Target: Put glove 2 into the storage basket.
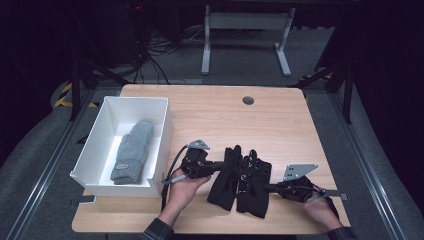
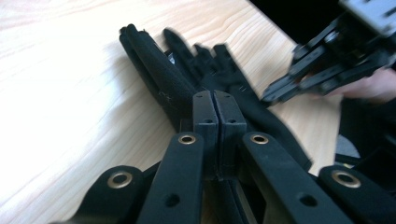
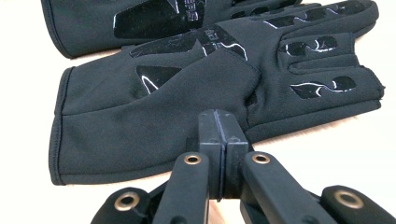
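1. We see a pair of black gloves (image 1: 240, 180) lying side by side, overlapping, on the near middle of the wooden table (image 1: 280, 125); glossy printed patches on the fabric, fingers pointing away from us.
2. Left gripper (image 1: 222, 166) comes in level from the left, jaws pressed together at the left glove's edge; whether fabric is pinched we cannot tell.
3. Right gripper (image 1: 270, 188) comes in level from the right, jaws pressed together against the right glove's side; a pinch there we cannot tell either.
4. White box (image 1: 95, 150) at table left holds a grey mitten (image 1: 132, 150).
5. Dark room, grey floor, cables and a white desk frame (image 1: 245, 30) behind.
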A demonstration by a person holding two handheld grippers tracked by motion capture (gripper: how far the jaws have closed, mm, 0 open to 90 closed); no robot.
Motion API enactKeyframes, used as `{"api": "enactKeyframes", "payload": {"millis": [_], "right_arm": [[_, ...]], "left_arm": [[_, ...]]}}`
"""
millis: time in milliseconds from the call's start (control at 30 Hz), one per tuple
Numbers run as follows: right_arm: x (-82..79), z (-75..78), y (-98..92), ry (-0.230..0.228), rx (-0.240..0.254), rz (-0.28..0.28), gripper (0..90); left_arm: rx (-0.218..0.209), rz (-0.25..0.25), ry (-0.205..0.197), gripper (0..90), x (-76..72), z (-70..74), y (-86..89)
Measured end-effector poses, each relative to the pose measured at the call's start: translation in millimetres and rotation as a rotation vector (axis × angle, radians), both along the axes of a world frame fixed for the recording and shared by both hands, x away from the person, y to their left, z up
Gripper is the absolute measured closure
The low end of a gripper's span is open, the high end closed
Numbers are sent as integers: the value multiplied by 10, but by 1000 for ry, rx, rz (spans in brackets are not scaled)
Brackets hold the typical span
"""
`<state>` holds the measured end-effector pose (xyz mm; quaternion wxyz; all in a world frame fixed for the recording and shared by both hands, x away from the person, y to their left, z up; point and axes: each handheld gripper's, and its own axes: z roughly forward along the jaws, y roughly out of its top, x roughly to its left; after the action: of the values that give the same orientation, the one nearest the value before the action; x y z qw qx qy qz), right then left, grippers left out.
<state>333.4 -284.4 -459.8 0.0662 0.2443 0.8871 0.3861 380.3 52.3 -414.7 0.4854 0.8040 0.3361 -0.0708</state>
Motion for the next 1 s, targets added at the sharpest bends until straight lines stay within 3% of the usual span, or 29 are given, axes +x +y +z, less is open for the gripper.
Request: {"api": "enactKeyframes", "payload": {"millis": [500, 1000], "right_arm": [[126, -9, 304, -4, 2, 27, 900], [192, -26, 594, -23, -1, 50, 900]], "left_arm": [[-35, -17, -3, 896, 66, 71, -129], [-2, -47, 12, 896, 74, -9, -320]]}}
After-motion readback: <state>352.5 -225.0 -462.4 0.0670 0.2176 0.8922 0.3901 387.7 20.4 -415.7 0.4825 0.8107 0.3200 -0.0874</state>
